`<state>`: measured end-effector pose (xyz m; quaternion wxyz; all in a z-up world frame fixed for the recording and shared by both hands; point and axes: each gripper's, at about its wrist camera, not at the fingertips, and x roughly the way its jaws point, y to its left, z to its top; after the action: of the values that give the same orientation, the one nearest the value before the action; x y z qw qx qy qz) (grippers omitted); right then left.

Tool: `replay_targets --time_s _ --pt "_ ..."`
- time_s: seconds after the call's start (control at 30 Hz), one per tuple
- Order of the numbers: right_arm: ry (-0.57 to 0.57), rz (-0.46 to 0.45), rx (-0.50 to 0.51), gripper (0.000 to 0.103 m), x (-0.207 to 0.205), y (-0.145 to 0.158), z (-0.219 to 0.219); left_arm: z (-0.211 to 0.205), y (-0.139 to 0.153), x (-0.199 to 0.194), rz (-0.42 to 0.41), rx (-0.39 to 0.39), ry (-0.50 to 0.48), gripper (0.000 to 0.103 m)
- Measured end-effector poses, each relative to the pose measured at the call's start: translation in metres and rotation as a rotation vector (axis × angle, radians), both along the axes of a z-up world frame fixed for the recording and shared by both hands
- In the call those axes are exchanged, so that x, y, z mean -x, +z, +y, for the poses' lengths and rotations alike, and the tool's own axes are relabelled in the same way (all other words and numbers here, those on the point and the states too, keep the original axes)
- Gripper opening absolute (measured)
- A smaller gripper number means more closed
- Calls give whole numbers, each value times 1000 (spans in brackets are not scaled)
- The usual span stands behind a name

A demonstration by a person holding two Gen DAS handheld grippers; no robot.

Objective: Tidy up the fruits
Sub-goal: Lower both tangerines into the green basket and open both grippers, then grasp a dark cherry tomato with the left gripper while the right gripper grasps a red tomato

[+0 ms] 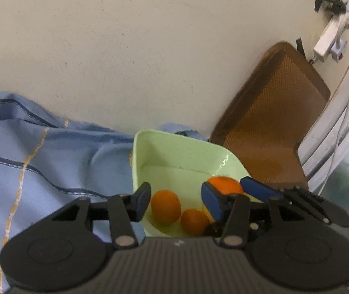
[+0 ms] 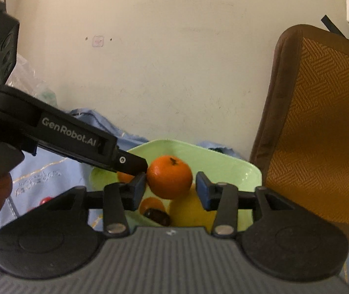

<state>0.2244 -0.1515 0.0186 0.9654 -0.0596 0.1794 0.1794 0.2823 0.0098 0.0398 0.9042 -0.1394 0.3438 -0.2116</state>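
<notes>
Both grippers over the pale green bowl (image 2: 245, 171), which sits on blue cloth (image 1: 51, 152) against a cream wall.

Right gripper (image 2: 170, 191): jaws partly open. A tangerine (image 2: 170, 177) sits between the pads, touching the left pad, clear gap to the right pad; not clamped. Below it in the bowl: a yellow fruit (image 2: 189, 210) and a dark one (image 2: 157, 216).

Left gripper (image 1: 176, 202): jaws partly open, empty. Two tangerines (image 1: 165, 207) lie in the bowl beneath its gap.

A brown woven cushion (image 2: 321, 127) leans to the right of the bowl.
</notes>
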Motion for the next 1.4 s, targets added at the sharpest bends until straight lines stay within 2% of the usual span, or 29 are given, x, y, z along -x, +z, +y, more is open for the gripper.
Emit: replay_targets --time_s 0.2,0.3,0.37,0.4,0.47,0.5,0.6,0.67,0.8,0.93,1.0,1.1,1.3,1.4 --pt "-17 -21 -55 51 18 13 -10 32 15 32 -38 54 23 48" --pt "15 -15 -64 50 38 16 -14 54 15 63 -47 73 34 48" --pt "59 3 -64 45 50 17 -12 64 8 82 -38 69 45 48" --pt "90 23 -60 38 56 17 -10 70 2 92 -24 81 47 48" --pt "151 77 -59 34 62 15 -3 77 -9 108 5 107 48 48" --pt "178 105 -52 28 62 15 1 78 -14 115 8 111 44 48" --pt "240 199 -41 27 53 13 15 71 -24 130 -5 58 16 48" --pt "281 229 -23 27 49 10 24 66 -27 131 3 39 -1 48" --pt "338 264 48 27 45 1 43 67 -36 123 48 94 -10 48" --pt "353 269 79 28 40 -6 50 67 -45 123 51 100 -4 45" --pt "358 272 99 28 38 -9 52 67 -46 124 45 94 1 35" --pt "357 263 126 30 34 -11 59 71 -49 123 47 92 17 28" --pt "333 261 122 30 33 -10 57 77 -45 129 45 132 16 28" --pt "316 208 90 30 54 0 50 83 -34 146 9 164 1 28"
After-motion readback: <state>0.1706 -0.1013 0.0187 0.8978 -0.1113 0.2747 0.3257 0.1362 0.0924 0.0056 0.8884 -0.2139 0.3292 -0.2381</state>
